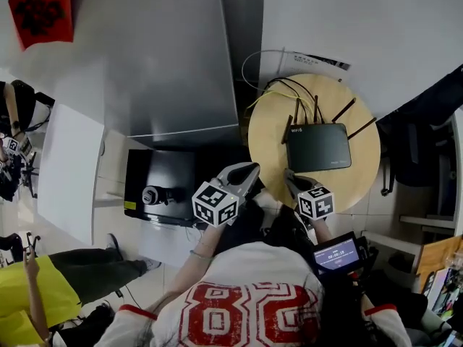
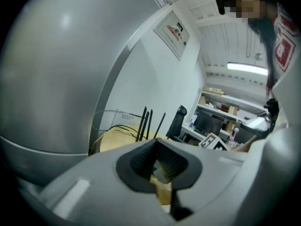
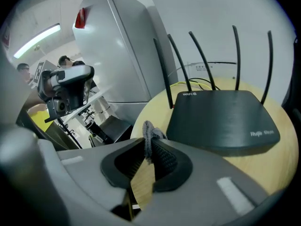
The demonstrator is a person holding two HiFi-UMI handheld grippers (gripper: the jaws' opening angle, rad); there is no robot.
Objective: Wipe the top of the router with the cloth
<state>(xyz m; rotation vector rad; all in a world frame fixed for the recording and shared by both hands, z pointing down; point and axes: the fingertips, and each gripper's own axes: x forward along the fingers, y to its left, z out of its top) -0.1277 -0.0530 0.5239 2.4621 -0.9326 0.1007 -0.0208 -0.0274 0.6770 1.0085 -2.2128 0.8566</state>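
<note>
A black router [image 1: 318,147] with several antennas lies on a round wooden table [image 1: 275,121]. In the right gripper view the router [image 3: 221,119] lies just ahead and to the right of my right gripper [image 3: 148,142], which is shut on a small bunch of grey cloth [image 3: 149,132] at its tips. From the head camera that right gripper [image 1: 291,178] hovers at the table's near edge, short of the router. My left gripper [image 1: 246,170] is at the table's left edge. Its pads meet at the tips of the left gripper [image 2: 156,145], with the router's antennas [image 2: 143,124] beyond.
A tall grey cabinet [image 1: 173,56] stands left of the table. A black case [image 1: 163,186] lies on the floor below it. Yellow and white cables [image 1: 271,92] trail off the table's far side. An office chair [image 1: 416,150] is on the right.
</note>
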